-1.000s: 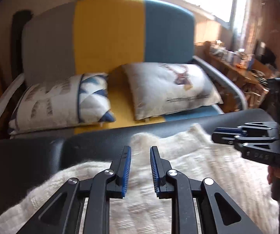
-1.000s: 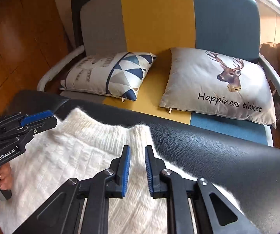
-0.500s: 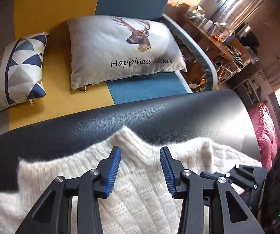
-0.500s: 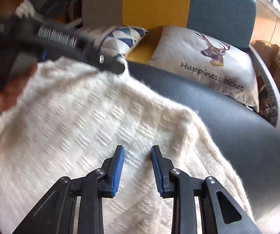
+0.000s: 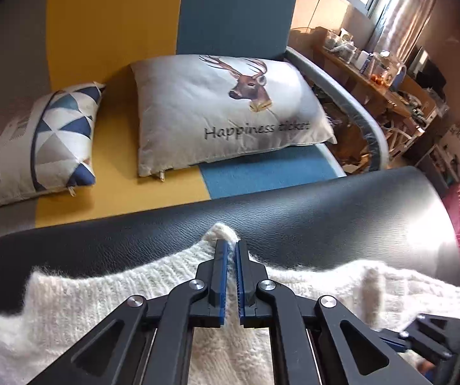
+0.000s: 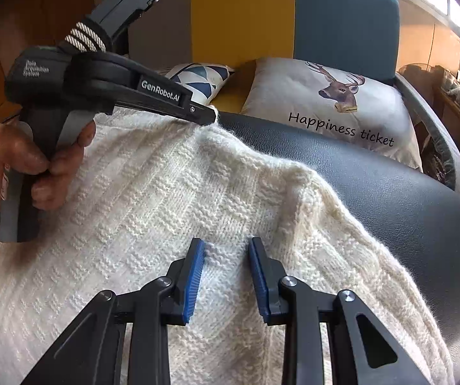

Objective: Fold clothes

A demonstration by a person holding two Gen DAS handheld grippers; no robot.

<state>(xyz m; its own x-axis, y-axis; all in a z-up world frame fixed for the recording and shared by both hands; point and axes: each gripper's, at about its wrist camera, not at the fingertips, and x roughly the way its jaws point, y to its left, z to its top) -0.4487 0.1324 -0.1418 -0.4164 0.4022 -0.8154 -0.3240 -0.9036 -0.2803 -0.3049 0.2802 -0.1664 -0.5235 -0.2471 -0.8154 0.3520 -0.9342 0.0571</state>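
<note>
Black leather surface (image 5: 342, 221) carries the white knit sweater (image 6: 153, 211), spread across its near half; sofa with deer cushion (image 5: 226, 112) beyond at 12 o'clock. Left gripper (image 5: 229, 250): jaws closed on a peak of the sweater's far edge, pinch small. Right gripper (image 6: 226, 256): jaws parted wide, hovering over the knit, holding nothing. Risk: pinch takes only fuzzy edge; loose knit may slip or stretch on lift, and the slick leather lets the body slide, skewing the fold.

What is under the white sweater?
The sweater lies on a black leather surface, which shows bare beyond its edges. Anything between the two is covered and cannot be seen.
</note>
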